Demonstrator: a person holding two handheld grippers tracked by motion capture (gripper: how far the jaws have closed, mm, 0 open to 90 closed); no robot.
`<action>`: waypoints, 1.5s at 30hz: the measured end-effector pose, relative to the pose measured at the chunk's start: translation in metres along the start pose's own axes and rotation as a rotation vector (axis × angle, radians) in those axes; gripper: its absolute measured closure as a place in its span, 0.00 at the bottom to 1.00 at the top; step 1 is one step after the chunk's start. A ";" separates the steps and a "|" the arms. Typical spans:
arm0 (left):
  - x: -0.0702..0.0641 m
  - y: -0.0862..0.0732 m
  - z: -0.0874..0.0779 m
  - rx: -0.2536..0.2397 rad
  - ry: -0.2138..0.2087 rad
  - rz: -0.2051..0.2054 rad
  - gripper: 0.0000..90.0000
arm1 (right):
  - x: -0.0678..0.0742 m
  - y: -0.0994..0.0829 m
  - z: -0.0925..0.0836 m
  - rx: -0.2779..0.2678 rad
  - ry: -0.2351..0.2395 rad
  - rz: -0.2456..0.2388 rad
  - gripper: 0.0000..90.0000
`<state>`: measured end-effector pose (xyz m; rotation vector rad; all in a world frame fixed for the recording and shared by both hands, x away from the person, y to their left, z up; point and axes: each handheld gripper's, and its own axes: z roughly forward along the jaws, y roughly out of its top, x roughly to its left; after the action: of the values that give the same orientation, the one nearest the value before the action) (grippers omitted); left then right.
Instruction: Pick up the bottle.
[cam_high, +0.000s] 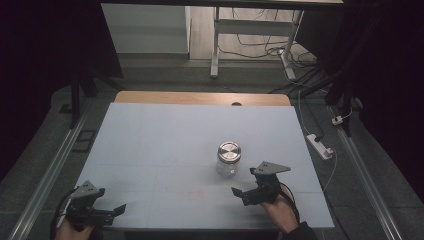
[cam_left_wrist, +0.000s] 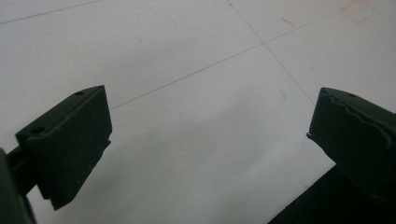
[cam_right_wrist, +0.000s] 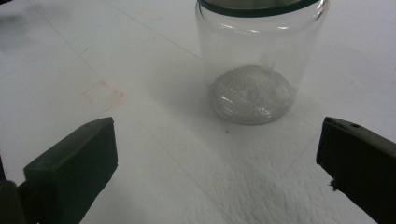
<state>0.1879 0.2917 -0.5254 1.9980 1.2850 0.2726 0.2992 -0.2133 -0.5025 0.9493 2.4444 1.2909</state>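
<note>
A clear glass jar (cam_high: 228, 160) with a metal lid (cam_high: 229, 151) stands upright on the white table (cam_high: 150, 145), a little right of centre. The right gripper (cam_high: 239, 192) sits near it at about 5 o'clock from the jar, jaws spread wide and holding nothing (the jar's base (cam_right_wrist: 252, 95) lies beyond them, not between them). The left gripper (cam_high: 120, 208), well apart at the jar's 8 o'clock by the near edge, is also spread over bare surface.
</note>
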 end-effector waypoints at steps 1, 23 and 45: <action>0.000 0.000 0.000 0.000 0.000 0.000 0.00 | -0.001 0.001 0.001 0.003 0.000 0.004 0.00; 0.001 0.000 0.000 -0.001 -0.013 0.000 0.00 | -0.016 0.020 0.032 0.055 -0.026 -0.010 0.00; 0.001 0.000 0.000 0.001 -0.019 -0.002 0.00 | -0.024 0.041 0.063 0.042 -0.040 -0.013 0.00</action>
<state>0.1886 0.2928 -0.5259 1.9960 1.2753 0.2516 0.3654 -0.1700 -0.5096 0.9587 2.4527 1.2088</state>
